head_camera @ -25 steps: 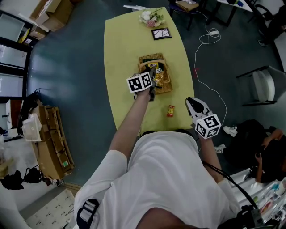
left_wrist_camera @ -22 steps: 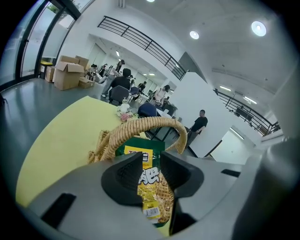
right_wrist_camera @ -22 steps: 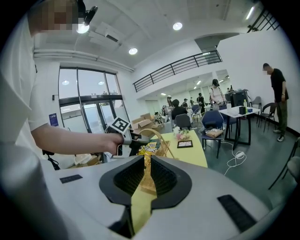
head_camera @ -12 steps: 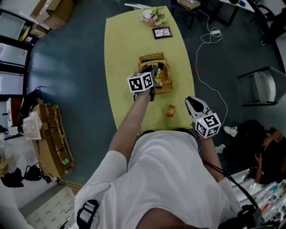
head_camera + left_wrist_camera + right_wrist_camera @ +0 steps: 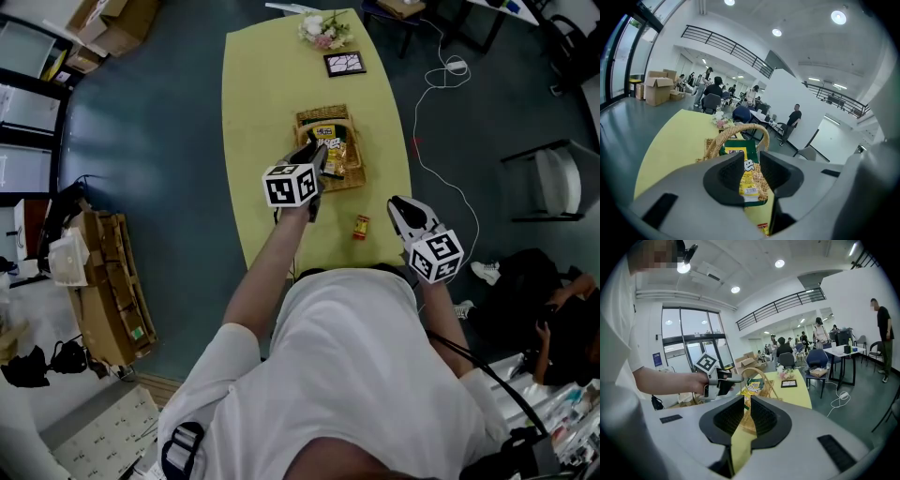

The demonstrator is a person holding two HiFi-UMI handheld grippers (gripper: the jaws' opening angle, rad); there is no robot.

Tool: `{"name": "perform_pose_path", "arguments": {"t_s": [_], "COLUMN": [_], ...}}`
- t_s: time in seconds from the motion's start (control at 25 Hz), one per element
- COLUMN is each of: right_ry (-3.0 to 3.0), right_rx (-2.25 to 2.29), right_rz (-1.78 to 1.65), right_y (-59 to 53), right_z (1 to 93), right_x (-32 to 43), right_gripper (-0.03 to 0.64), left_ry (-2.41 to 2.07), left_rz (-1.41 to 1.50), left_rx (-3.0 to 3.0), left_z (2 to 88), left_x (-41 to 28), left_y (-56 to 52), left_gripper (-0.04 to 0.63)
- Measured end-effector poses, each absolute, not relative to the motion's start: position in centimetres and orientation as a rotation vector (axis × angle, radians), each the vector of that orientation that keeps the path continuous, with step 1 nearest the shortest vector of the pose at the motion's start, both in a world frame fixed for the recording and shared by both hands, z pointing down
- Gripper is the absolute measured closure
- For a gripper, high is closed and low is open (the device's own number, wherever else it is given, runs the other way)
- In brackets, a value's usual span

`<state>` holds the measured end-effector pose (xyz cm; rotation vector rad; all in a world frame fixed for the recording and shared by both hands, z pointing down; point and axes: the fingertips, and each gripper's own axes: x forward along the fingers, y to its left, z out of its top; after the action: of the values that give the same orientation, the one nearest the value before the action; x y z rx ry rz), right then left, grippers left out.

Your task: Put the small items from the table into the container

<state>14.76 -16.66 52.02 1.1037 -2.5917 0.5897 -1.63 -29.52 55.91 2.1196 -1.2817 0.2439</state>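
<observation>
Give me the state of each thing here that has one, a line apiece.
basket: upright, holding snack packets.
green snack packet: lying in the basket.
small red packet: on the table, outside the basket.
left gripper: open, empty.
right gripper: open, empty.

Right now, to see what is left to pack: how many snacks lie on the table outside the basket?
1: a small red-and-yellow packet on the yellow table, near its front edge, right of the left gripper. That gripper's arm may hide others.
</observation>
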Motion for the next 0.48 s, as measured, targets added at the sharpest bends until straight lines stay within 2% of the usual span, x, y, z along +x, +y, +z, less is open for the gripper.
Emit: {"name": "perform_pose_path", "arguments": {"t_s": [0.36, 0.4, 0.48], "right_ry": [-2.589, -2.589, -2.588], "right_rx": [1.093, 1.094, 1.094], "right_rz": [0.591, 0.592, 0.596], "right_y": [-15.9, -15.7, -15.4], "right_z": [52.2, 52.2, 52.3], "right_x": [14.3, 14.2, 14.1], "right_gripper": [0.566, 0.566, 0.566], "left_ry": [-1.282, -1.28, -1.273], "left_rz": [0.248, 0.246, 0.249], "left_rx": [2.176, 2.18, 2.18], "left_z": [55.4, 55.4, 55.8], "left_x": [-2.6, -2.6, -2.6], "left_y": [-26.0, -25.5, -24.7], "left_gripper": [0.497, 0.538, 0.548]}}
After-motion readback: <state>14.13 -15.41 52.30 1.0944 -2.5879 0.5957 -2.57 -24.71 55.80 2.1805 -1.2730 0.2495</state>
